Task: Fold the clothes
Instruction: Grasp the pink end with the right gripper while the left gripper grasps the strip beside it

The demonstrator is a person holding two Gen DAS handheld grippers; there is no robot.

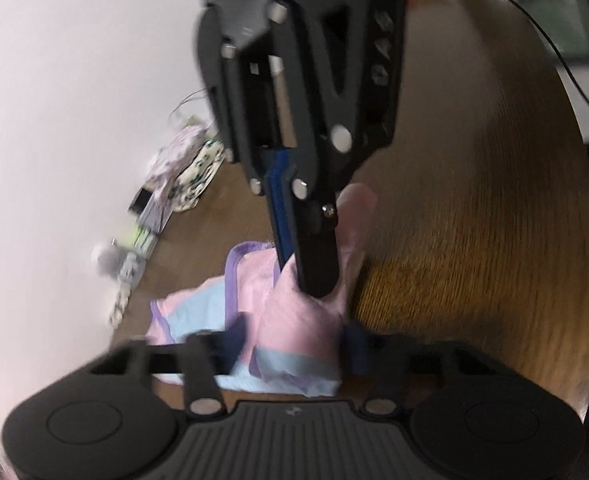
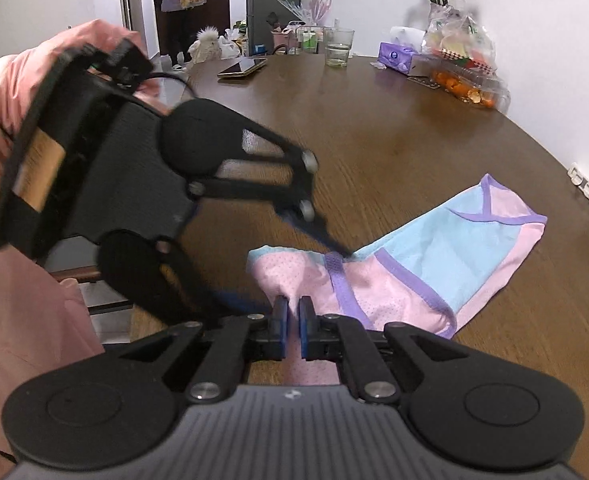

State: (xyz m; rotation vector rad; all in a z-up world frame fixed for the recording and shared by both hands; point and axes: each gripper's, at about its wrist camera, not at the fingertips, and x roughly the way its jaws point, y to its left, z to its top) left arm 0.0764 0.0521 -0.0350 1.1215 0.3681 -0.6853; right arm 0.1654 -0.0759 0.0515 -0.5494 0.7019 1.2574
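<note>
A small pink and light-blue garment (image 2: 454, 248) with purple trim lies on the brown wooden table (image 2: 414, 152). Its near end is lifted and bunched. My right gripper (image 2: 293, 320) is shut on the pink fabric at that end. In the left wrist view the right gripper (image 1: 318, 284) comes down from above, pinching the top of the pink bunch of the garment (image 1: 198, 312). My left gripper (image 1: 294, 344) stands with its blue pads on either side of the bunch, not visibly pressing it. In the right wrist view the left gripper (image 2: 286, 276) reaches in from the left, one fingertip (image 2: 340, 251) at the purple band.
A glass (image 2: 338, 52), a tissue box (image 2: 394, 56), a bag of fruit (image 2: 462, 76) and a tablet (image 2: 242, 67) sit along the table's far side. A pink sleeve (image 2: 14, 280) fills the left. A person (image 2: 178, 0) stands in the far doorway.
</note>
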